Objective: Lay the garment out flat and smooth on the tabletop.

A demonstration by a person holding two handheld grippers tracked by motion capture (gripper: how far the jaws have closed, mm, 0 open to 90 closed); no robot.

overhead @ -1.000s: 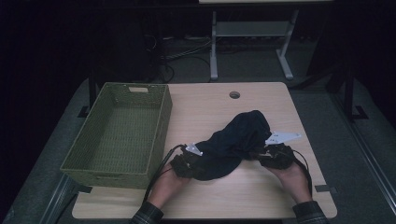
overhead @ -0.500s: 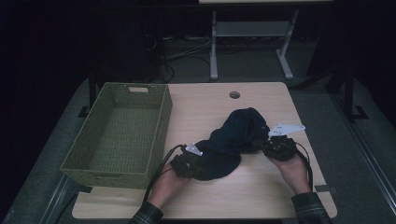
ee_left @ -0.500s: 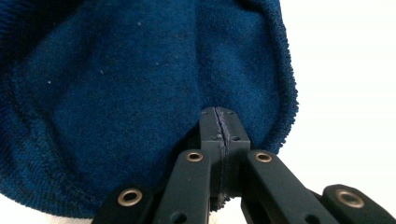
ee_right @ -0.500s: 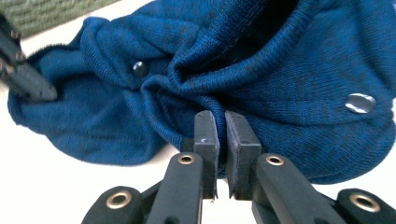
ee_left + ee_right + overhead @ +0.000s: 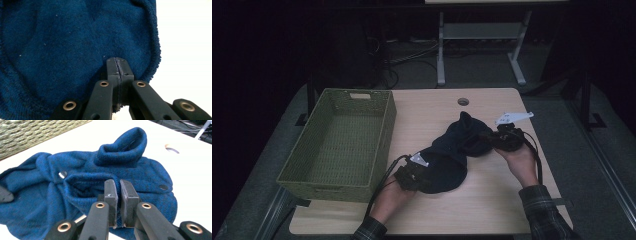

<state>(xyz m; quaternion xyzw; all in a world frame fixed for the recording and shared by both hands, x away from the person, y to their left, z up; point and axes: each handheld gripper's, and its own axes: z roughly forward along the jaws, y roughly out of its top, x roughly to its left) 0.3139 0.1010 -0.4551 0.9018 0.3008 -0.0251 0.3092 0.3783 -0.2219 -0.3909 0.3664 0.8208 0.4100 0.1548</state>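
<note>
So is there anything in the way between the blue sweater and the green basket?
Nothing visible stands between them. The blue sweater lies on the table just right of the green basket, whose inside looks bare. The left tongs are pinched shut on the sweater's edge nearest the basket; only the basket's wall must be cleared.

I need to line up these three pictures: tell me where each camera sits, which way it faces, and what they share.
High view: fixed above the person's side, looking forward and down on the table, green basket and blue garment; both forearms and hands enter from below.
Left gripper view: rides the left gripper, looking along its black jaws, shut on the garment's edge.
Right gripper view: rides the right gripper, facing across the garment toward the basket; jaws nearly together.
Shared: the blue garment appears in all three.
</note>
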